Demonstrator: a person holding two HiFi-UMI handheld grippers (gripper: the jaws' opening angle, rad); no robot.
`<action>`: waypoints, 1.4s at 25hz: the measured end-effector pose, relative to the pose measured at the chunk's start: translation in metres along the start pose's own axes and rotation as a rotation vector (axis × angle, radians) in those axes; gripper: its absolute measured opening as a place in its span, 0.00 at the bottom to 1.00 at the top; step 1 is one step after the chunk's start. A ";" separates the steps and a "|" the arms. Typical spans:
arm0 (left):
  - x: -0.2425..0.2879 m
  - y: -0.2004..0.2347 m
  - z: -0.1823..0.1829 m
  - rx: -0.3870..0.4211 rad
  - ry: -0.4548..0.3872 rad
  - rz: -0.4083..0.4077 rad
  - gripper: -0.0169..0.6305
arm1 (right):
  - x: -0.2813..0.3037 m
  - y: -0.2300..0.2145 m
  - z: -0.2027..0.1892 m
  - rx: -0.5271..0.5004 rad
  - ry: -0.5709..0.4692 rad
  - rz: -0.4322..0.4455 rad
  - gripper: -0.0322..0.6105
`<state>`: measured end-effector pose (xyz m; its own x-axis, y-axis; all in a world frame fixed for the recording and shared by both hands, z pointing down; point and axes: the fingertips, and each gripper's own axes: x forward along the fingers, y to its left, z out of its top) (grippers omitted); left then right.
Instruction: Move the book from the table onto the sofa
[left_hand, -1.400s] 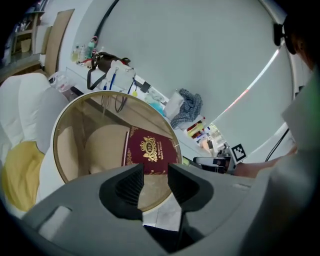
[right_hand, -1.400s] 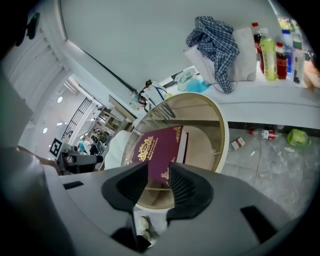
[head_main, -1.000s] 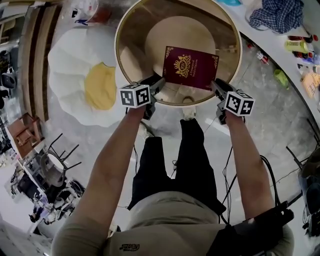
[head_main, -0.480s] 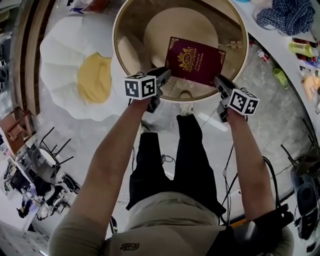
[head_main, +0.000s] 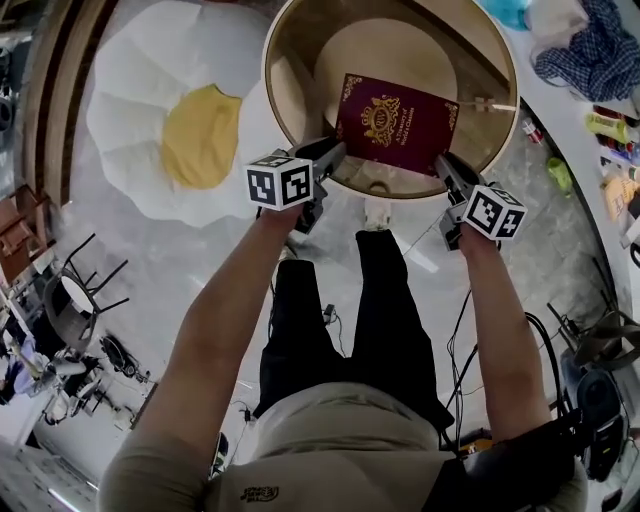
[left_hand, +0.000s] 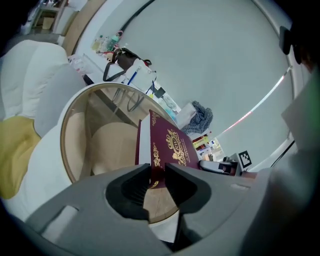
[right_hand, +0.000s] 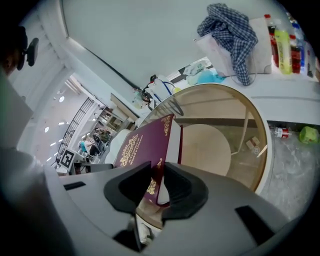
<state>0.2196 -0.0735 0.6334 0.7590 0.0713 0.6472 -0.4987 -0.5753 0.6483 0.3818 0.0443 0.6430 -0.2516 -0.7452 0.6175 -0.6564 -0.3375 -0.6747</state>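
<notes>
L tongs (head_main: 336, 152) & R tongs (head_main: 443, 162), just closing, grip book (head_main: 397, 124); its near corners hidden.

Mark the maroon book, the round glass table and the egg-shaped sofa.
maroon book (head_main: 398, 125), head view, middle of its front cover.
round glass table (head_main: 300, 90), head view, bare glass left of the book.
egg-shaped sofa (head_main: 200, 135), head view, its yellow yolk cushion.

Left gripper (head_main: 337, 151), right gripper (head_main: 442, 161): fingers (left_hand: 131, 186) newly clamped.
</notes>
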 end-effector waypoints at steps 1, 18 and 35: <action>-0.002 -0.002 0.000 -0.003 -0.015 0.002 0.18 | 0.001 -0.001 0.001 -0.006 0.005 0.006 0.19; -0.243 0.151 -0.049 -0.178 -0.244 0.112 0.17 | 0.136 0.230 -0.090 -0.221 0.190 0.130 0.19; -0.346 0.350 -0.173 -0.385 -0.293 0.191 0.17 | 0.312 0.330 -0.251 -0.396 0.434 0.166 0.19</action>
<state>-0.2902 -0.1584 0.7058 0.6970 -0.2689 0.6647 -0.7160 -0.2101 0.6658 -0.0914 -0.1555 0.7146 -0.5851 -0.4391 0.6818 -0.7773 0.0643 -0.6258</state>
